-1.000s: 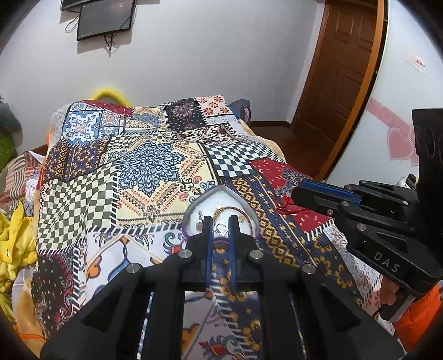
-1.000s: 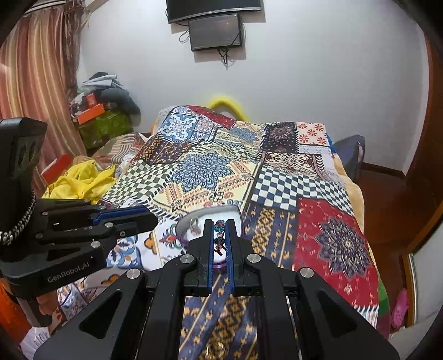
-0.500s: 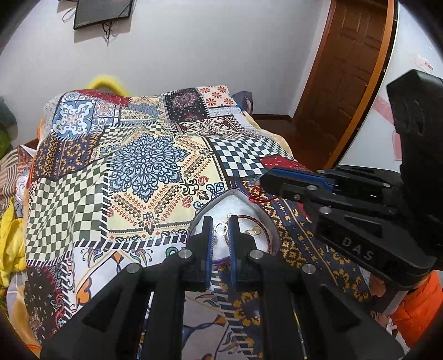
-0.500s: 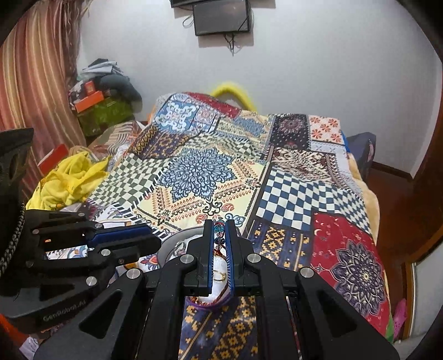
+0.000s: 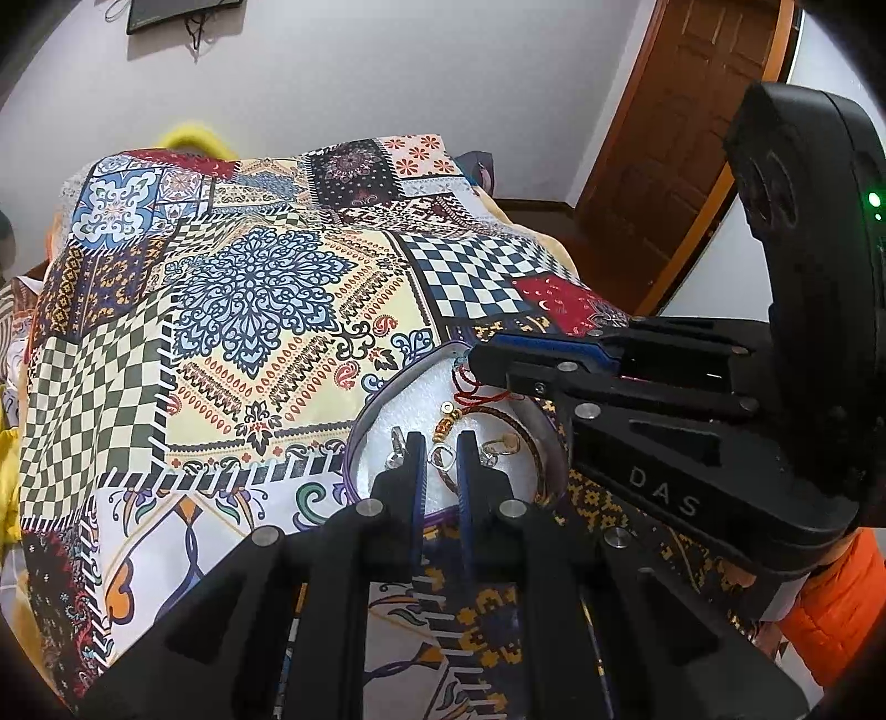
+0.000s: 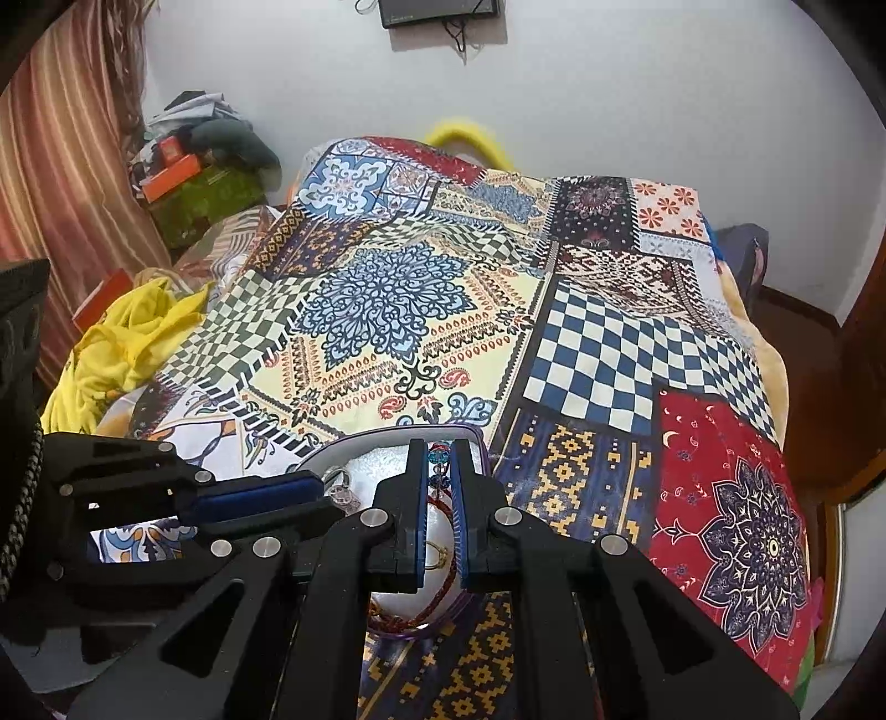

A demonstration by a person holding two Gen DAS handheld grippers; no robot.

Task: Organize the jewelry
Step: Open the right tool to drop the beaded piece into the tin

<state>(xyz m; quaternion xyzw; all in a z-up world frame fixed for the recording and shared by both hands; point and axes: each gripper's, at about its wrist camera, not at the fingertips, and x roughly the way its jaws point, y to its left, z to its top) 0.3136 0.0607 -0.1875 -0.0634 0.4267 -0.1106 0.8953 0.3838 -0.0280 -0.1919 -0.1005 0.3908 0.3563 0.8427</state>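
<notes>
A heart-shaped jewelry box (image 5: 398,387) with a white lining and purple rim lies open on the patchwork bedspread (image 5: 266,288); it also shows in the right wrist view (image 6: 354,443). Inside lie a red cord bracelet (image 5: 476,396), a beaded piece (image 5: 448,421), a gold ring (image 5: 501,443) and a silver charm (image 5: 396,448). My left gripper (image 5: 441,443) hovers over the box, jaws narrowly apart, holding nothing. My right gripper (image 6: 437,459) is shut on a beaded bracelet (image 6: 437,457) with blue beads, just above the box.
The bed fills both views. Yellow clothes (image 6: 127,343) and boxes lie at its left, by a striped curtain (image 6: 61,166). A brown wooden door (image 5: 681,144) stands at the right. A screen (image 6: 437,11) hangs on the white back wall.
Both grippers have come down and forward over the box. The right gripper has brought the beaded bracelet over the box lining and now crosses close in front of the left gripper.
</notes>
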